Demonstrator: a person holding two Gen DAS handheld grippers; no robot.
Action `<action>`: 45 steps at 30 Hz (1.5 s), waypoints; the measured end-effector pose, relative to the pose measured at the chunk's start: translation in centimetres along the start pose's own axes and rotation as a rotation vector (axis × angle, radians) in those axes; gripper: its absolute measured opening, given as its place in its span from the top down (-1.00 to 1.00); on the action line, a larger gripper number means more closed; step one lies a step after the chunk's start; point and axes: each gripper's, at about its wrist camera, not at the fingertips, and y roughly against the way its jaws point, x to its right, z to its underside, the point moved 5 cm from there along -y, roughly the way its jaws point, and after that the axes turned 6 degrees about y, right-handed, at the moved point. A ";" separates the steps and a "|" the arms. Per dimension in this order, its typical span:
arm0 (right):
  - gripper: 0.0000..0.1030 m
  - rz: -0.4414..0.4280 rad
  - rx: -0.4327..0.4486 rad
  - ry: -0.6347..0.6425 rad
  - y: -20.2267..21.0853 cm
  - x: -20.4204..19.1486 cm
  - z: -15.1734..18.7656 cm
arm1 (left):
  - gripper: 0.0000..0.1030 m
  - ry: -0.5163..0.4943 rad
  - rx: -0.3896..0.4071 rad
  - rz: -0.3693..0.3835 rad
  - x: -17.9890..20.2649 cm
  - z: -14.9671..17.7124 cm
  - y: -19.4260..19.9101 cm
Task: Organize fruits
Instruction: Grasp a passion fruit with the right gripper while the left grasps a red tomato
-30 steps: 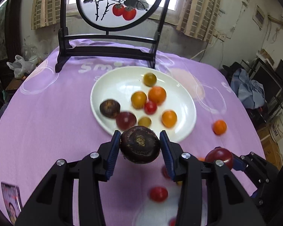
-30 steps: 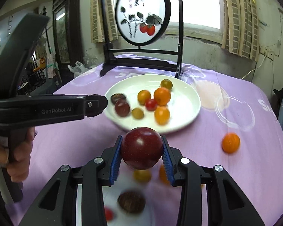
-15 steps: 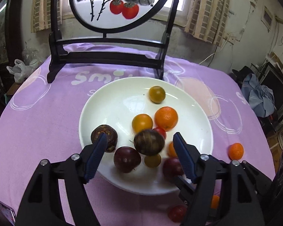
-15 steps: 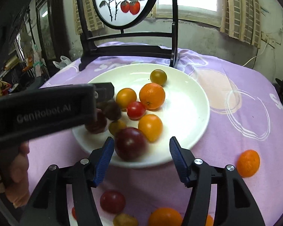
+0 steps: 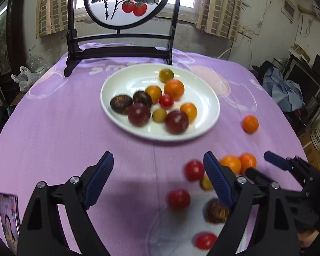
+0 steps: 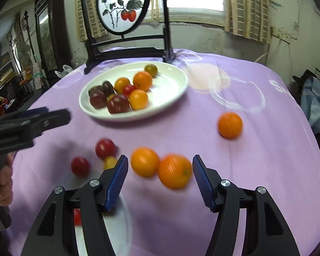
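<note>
Left claw (image 5: 157,171) opening, nothing between its pads; right claw (image 6: 160,180) opening, spread around two oranges (image 6: 174,171) at lower centre, untouched.

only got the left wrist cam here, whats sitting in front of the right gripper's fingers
Observer: An orange and a second orange lie side by side on the cloth in the gap of the right gripper. Its jaws are opening and neither pad touches them.
Operator: ok, any part of the person in shot
Observer: Yes. The right wrist view shows a hand at its left edge, wrapped around the handle of the left gripper, whose jaws are opening with nothing between them.
</note>
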 end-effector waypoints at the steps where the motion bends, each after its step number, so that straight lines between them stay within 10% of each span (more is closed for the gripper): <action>1: -0.24 -0.007 -0.005 -0.014 0.2 0.2 0.7 | -0.64 -0.003 -0.003 -0.004 0.0 0.9 0.3; 18: -0.24 0.006 -0.028 -0.030 1.3 0.2 5.3 | -0.65 -0.104 -0.157 0.094 2.8 10.5 0.6; 21: -0.24 -0.001 -0.029 -0.016 1.2 -0.2 5.4 | -0.24 -0.155 -0.181 0.087 3.6 11.3 -0.3; 27: -0.24 -0.012 -0.029 -0.004 1.3 -0.6 5.4 | 0.42 -0.184 -0.170 0.133 4.2 11.3 -0.1; 45: -0.43 -0.052 -0.110 0.167 -1.1 -7.6 5.0 | 0.42 -0.079 -0.096 0.088 -1.7 7.8 -0.1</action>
